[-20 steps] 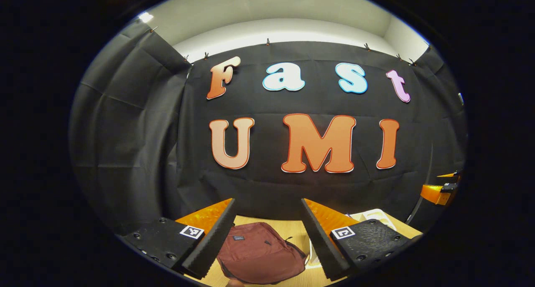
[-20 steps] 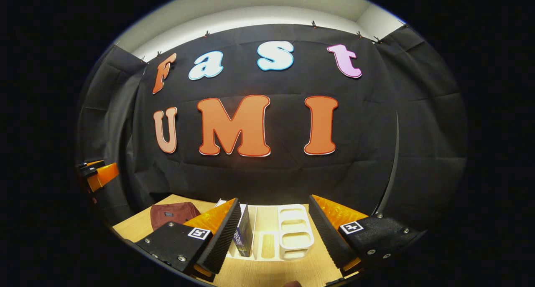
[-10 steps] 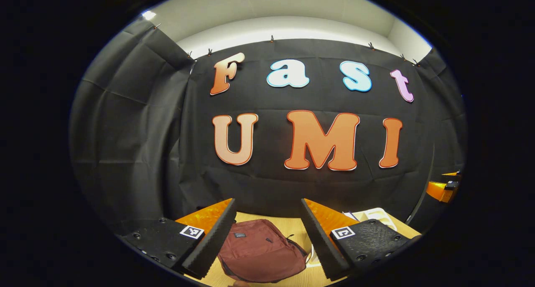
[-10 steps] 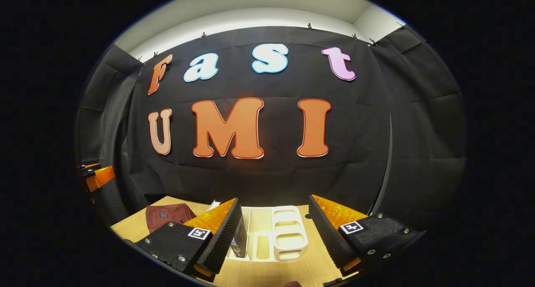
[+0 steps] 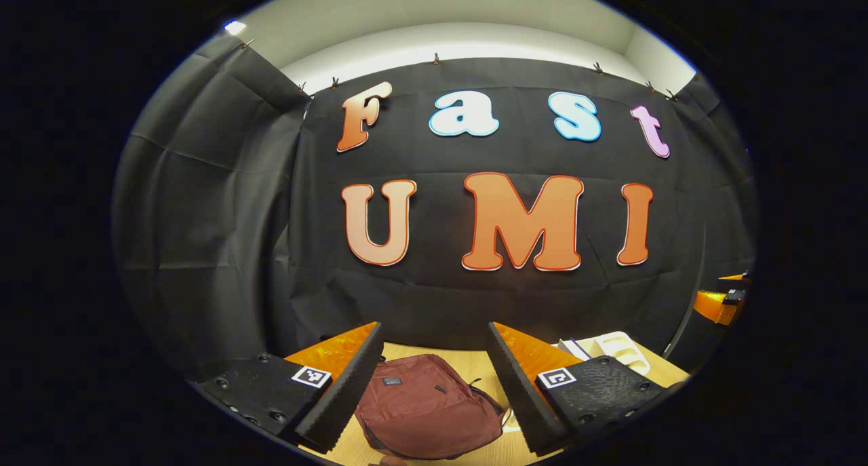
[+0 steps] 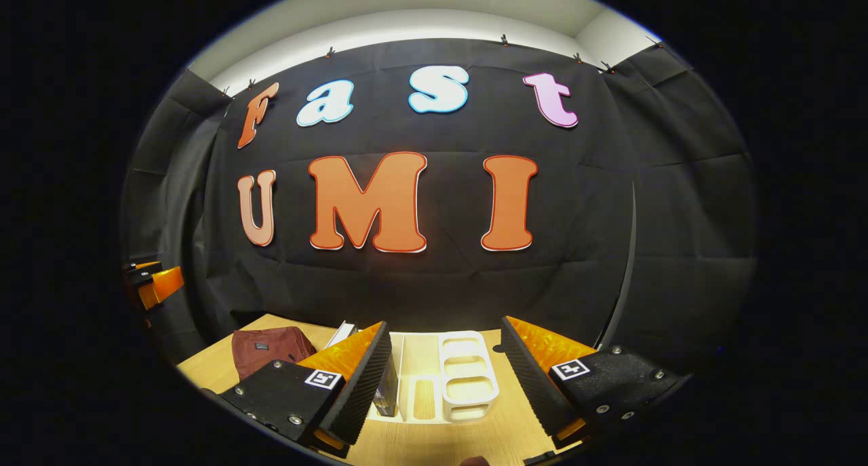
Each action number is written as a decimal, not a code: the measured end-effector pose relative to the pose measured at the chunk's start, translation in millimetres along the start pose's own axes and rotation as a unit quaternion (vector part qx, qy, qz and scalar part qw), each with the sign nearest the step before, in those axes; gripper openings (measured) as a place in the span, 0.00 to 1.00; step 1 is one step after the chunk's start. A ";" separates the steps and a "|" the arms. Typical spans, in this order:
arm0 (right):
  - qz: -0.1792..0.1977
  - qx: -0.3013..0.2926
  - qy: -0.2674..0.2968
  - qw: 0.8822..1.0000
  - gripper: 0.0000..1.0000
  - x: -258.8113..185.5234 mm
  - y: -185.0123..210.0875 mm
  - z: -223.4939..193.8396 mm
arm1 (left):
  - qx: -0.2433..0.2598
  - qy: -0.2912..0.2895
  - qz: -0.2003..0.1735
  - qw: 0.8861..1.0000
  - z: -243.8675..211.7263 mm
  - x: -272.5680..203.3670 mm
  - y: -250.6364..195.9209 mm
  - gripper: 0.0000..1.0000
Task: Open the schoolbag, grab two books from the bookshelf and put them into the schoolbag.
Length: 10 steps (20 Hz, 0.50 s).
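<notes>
In the left gripper view the left gripper (image 5: 434,378) hangs with its jaws spread and empty above a maroon schoolbag (image 5: 427,408) lying flat on the wooden table (image 5: 468,361), zip apparently closed. The right gripper view adds detail — the right gripper (image 6: 444,378), also released, faces a white bookshelf (image 6: 468,378) (a book (image 6: 388,388) stands upright in it), right of the schoolbag.
</notes>
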State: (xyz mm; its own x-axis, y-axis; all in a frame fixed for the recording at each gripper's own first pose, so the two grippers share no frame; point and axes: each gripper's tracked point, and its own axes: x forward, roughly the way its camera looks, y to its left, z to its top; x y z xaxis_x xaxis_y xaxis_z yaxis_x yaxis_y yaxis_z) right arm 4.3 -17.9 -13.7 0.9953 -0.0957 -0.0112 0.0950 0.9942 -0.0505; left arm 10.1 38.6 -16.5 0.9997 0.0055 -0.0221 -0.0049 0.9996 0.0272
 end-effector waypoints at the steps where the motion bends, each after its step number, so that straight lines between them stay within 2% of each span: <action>1: 0.000 -0.004 0.004 1.000 0.96 1.5 -0.3 -3.2 | 0.005 0.004 0.001 1.000 -5.9 2.0 0.7 0.94; 6: -0.007 -0.007 0.040 0.999 0.96 7.4 -1.1 -27.7 | 0.051 0.042 -0.009 0.998 -48.8 14.4 -1.2 0.95; 9: -0.010 0.001 0.068 0.998 0.96 9.5 -1.2 -47.7 | 0.095 0.086 -0.033 0.991 -101.0 17.0 -9.4 0.95; 10: -0.014 0.001 0.076 0.997 0.96 8.9 -3.3 -54.2 | 0.117 0.107 -0.041 0.986 -125.0 15.8 -13.6 0.98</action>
State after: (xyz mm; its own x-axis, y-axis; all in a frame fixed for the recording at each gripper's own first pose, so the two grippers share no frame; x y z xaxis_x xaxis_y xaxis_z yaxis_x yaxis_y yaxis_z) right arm 12.0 -24.7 -67.8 0.9783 -0.1296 -0.1617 0.1228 0.9911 -0.0518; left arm 23.1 28.5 -142.2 0.9688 -0.0451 -0.2437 0.1067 0.9633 0.2462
